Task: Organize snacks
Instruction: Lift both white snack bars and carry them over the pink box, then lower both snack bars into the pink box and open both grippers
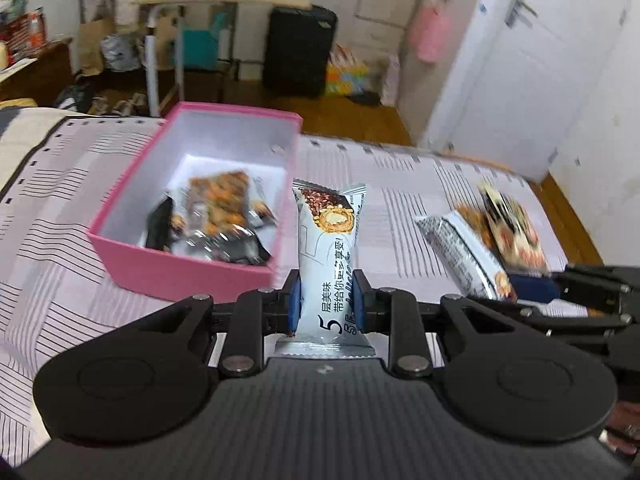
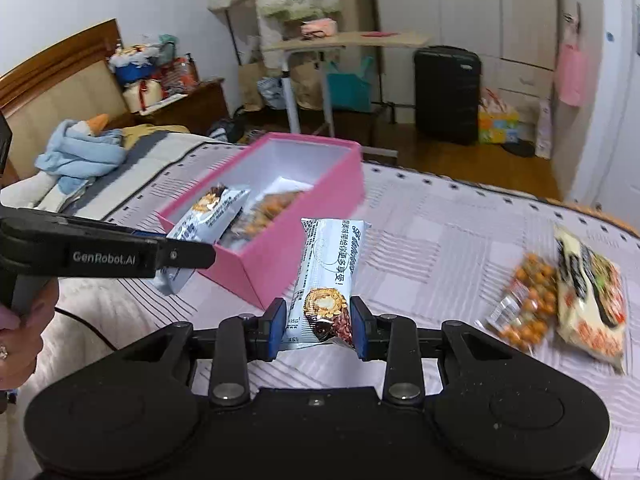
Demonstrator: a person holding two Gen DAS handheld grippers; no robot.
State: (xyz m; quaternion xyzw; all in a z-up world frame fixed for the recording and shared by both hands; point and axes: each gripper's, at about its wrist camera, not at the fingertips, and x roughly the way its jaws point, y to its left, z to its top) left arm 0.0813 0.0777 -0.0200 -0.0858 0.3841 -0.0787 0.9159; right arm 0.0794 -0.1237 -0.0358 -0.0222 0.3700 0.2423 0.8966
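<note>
On the striped bedspread [image 1: 72, 184], toward its far edge, you have the pink box [image 1: 192, 272] standing open with part of the job already inside it: at least one clear packet of orange nuts [image 1: 224, 200] lies on the box floor with dark-edged wrappers around it, though how many packets are in that heap is hard to count. Your left gripper [image 1: 327, 300] is clenched on a white wafer bar [image 1: 329, 240], pads pressing its lower half, and the bar stands upright just beside the box's near right corner, not yet over the opening. Your right gripper [image 2: 318, 328] is likewise clamped on a second white wafer bar [image 2: 326, 280], held clear of the bedspread and just short of the box's near end. From the right wrist view your left gripper's bar appears to reach over the box's near rim. So two bars are in hand and on their way, by my reading, and neither has been let go. Left to do: near the right edge of the bedspread a packet of coated nuts [image 2: 524, 300] and a cream-coloured snack bag [image 2: 592, 300] lie touching each other, both blurred, and well apart from the box. I'd judge you roughly midway: drop both bars in, then fetch those two.
</note>
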